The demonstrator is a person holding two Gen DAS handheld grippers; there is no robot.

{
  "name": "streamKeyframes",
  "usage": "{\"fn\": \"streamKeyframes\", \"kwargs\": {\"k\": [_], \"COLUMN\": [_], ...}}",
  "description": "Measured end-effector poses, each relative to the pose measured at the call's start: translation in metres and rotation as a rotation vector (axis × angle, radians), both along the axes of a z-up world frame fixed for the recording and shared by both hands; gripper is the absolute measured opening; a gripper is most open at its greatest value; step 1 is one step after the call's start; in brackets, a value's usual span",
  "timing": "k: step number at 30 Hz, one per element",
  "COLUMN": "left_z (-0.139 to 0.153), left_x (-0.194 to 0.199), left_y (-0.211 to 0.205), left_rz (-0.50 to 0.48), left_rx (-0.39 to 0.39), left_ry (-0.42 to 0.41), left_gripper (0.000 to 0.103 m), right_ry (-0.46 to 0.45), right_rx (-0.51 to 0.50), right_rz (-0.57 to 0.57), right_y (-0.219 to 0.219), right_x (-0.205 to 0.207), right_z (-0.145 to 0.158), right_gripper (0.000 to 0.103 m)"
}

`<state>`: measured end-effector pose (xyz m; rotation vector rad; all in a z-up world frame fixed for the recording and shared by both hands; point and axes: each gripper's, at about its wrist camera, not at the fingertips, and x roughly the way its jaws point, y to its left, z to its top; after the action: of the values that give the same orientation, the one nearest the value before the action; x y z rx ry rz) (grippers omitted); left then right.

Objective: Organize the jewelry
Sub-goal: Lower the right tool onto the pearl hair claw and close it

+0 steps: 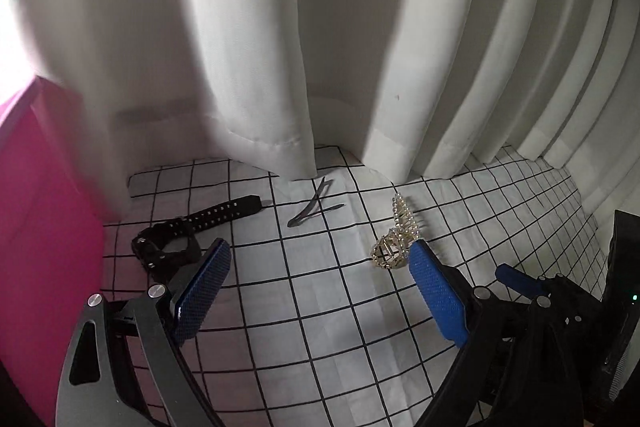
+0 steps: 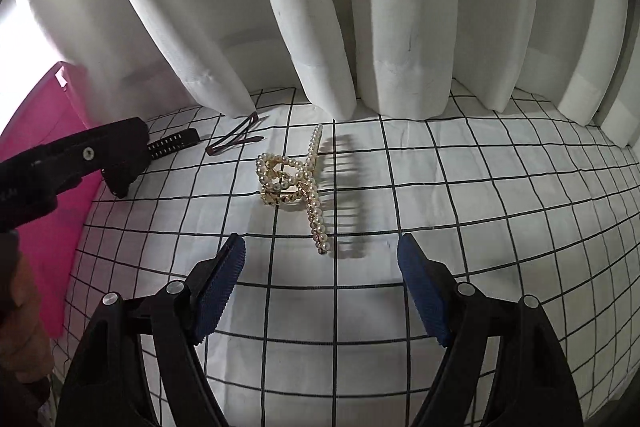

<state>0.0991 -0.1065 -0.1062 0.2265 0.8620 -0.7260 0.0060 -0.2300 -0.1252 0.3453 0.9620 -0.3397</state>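
Left wrist view: the left gripper (image 1: 320,291) has its fingers spread wide and empty; the pearl hair claw (image 1: 398,241) lies at center right, the black watch (image 1: 192,231) at center left on the checked surface (image 1: 320,347).

Right wrist view: the right gripper (image 2: 322,279) fingers stand wide, empty, just below the pearl hair claw (image 2: 296,183) at center.

Watch (image 1: 192,227) left of hairpins (image 1: 314,209), hair claw (image 2: 298,183) right, on cloth (image 2: 440,227)
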Motion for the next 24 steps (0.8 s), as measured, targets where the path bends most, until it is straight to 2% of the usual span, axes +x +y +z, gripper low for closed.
{"fn": "streamKeyframes", "kwargs": {"k": [5,13,17,19,23,24], "left_z": [-0.028,-0.037,-0.041,-0.044,-0.045,-0.045], "left_x": [0.011,0.017,0.017,0.017,0.015,0.013], "left_y": [-0.019,-0.035,-0.041,-0.044,-0.049,-0.052], "left_rz": [-0.041,-0.073,-0.084,-0.085,-0.101,-0.109], "left_rx": [0.004,-0.018,-0.013,-0.010,-0.012,-0.010], "left_ry": [0.009,0.021,0.019,0.022,0.024,0.023], "left_gripper": [0.089,0.089,0.089,0.089,0.089,0.089], "right_ry": [-0.003,-0.015,-0.005,-0.010,0.001,-0.003], "right_rx": [-0.019,-0.054,-0.103,-0.113,-0.129,-0.117], "right_rz": [-0.027,-0.007,0.049,0.076,0.134,0.148], "right_y": [-0.004,-0.012,-0.014,-0.016,-0.022,-0.026], "right_x": [0.014,0.026,0.025,0.022,0.016,0.013], "right_z": [-0.024,-0.039,-0.040,-0.039,-0.036,-0.035], "right_gripper": [0.075,0.073,0.051,0.046,0.025,0.025]}}
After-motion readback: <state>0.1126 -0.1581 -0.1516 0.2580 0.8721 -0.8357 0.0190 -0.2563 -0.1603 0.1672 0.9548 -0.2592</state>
